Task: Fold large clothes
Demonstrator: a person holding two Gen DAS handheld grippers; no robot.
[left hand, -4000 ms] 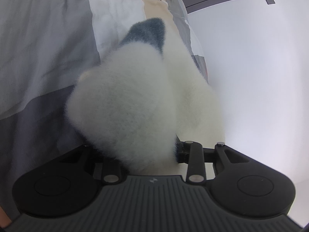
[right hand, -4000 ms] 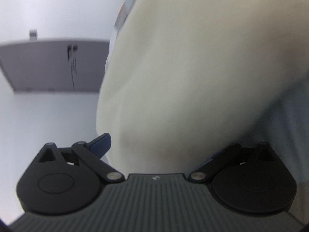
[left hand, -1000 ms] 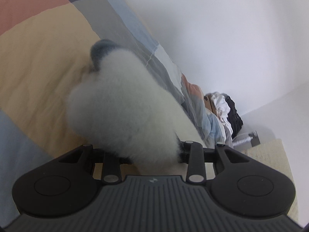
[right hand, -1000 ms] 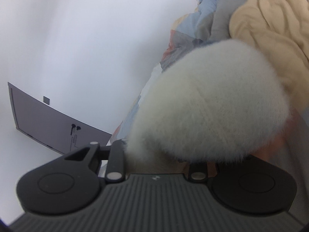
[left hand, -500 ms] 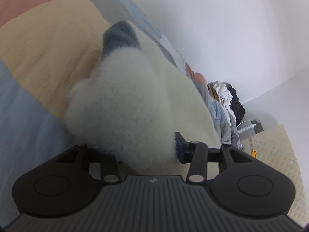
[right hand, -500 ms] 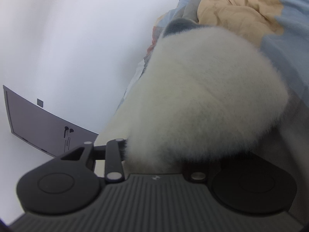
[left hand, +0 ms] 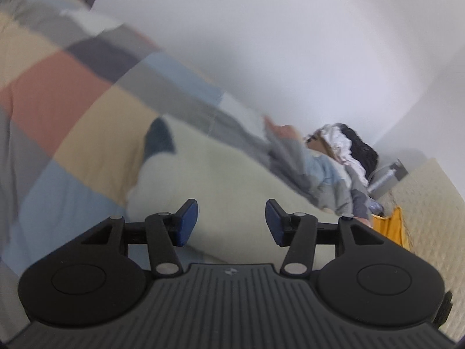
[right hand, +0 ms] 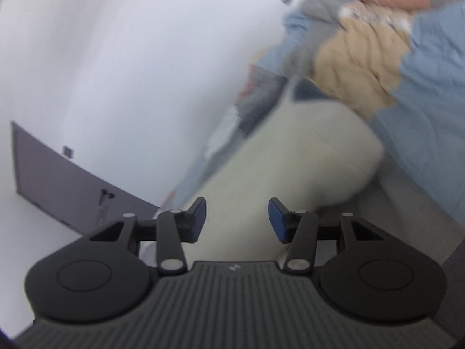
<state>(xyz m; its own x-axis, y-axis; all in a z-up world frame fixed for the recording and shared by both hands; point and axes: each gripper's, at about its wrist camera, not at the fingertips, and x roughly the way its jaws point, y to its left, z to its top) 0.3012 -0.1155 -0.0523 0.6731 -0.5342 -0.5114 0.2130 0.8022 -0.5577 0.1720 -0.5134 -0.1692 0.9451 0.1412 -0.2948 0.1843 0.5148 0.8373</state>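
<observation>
While spreading wider, left gripper (left hand: 231, 221) seen with blue pads (left hand: 187, 222) apart, nothing pressed between them, cream fleece garment (left hand: 221, 174) lying past the tips and free of them. Right gripper (right hand: 237, 221) likewise released and opening, pads (right hand: 277, 220) clear of the same garment (right hand: 290, 160), which shows in the gap beyond. Garment spread on a bed, over a patchwork quilt (left hand: 72, 110) of tan, rust, blue and grey blocks; dark blue-grey trim (left hand: 159, 141) at the garment's far end in the left view, and again (right hand: 308, 93) in the right view, just beside a bunched tan fold of quilt (right hand: 357, 67). Farther off in the left view, a rumpled heap of grey, white and black clothes (left hand: 340, 151) near the corner, with a yellow item (left hand: 389, 224) and a cream quilted mat (left hand: 427, 203) alongside. White wall (left hand: 290, 43) behind. Beyond the bed in the right view, a dark cupboard (right hand: 66, 180) against the wall. Both views blurred.
</observation>
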